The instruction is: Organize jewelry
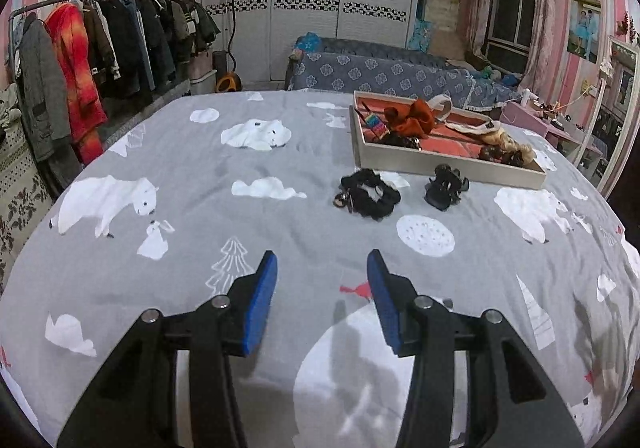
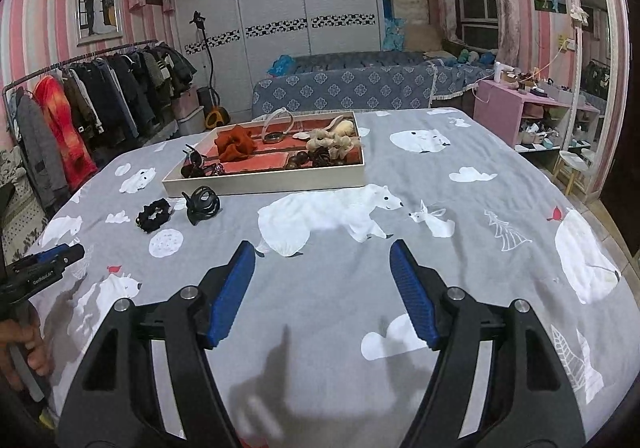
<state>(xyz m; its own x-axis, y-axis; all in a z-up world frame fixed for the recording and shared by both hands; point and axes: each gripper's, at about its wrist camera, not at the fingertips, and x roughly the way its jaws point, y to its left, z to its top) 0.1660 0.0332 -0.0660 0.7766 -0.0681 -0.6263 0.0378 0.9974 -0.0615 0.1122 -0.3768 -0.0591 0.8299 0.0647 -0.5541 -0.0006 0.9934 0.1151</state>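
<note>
While both grippers hang over it with nothing between their pads, the bed [image 1: 304, 216], spread with a grey sheet printed with polar bears, clouds and trees, fills most of both views. Far from the grippers, a shallow white tray [image 1: 452, 166] with a red lining rests on the sheet. It holds a rust-orange scrunchie [image 1: 412, 116], a pale hoop-shaped band [image 2: 278, 122] that stands up from the lining, a cream-and-beige fabric piece [image 2: 334, 136], a small multicoloured item [image 1: 374, 124] at the left end, and several dark pieces [image 2: 200, 167] that are too small to name with any certainty, perhaps clips.

On the sheet just outside the tray's near wall lie 2 loose pieces: a black scrunchie [image 1: 370, 194] and, beside it and apart from it, a black claw clip [image 1: 446, 186]. In the left wrist view both lie ahead of the left gripper [image 1: 322, 268] and slightly to its right, well apart from its blue pads [image 1: 262, 304], which stand parted over bare sheet. In the right wrist view the same 2 pieces lie ahead and off to the left of the right gripper [image 2: 322, 256], whose jaws stand wide apart over the bear print. At that view's left edge the left gripper [image 2: 50, 254] shows again, gripped by a hand [image 2: 24, 348].
</note>
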